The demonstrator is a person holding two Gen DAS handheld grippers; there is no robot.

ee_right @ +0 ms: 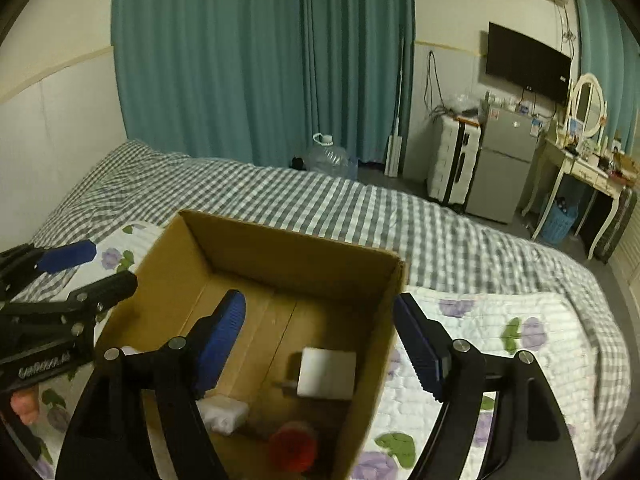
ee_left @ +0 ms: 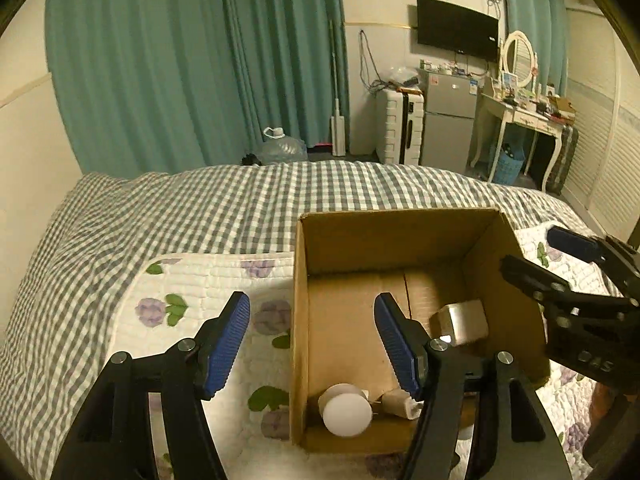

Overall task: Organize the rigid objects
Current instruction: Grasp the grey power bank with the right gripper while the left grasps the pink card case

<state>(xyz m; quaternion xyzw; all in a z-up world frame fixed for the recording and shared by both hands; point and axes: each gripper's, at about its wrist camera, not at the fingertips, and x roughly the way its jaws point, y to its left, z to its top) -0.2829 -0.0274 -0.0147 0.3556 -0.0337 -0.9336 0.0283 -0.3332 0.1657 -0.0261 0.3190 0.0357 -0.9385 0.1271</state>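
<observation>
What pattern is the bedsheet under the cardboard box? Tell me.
Grey-and-white gingham check on the bedsheet; the cardboard box itself rests on a floral quilted mat. Clearest in the left wrist view.

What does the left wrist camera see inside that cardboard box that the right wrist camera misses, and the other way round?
Only the left wrist view shows a white round-lidded jar lying near the box's front wall.

Only the right wrist view shows a blurry red item at the box's near edge, and a white wrapped packet.

Both show the open cardboard box on the bed, a white block inside, and both tools open: the left tool and right tool.
</observation>
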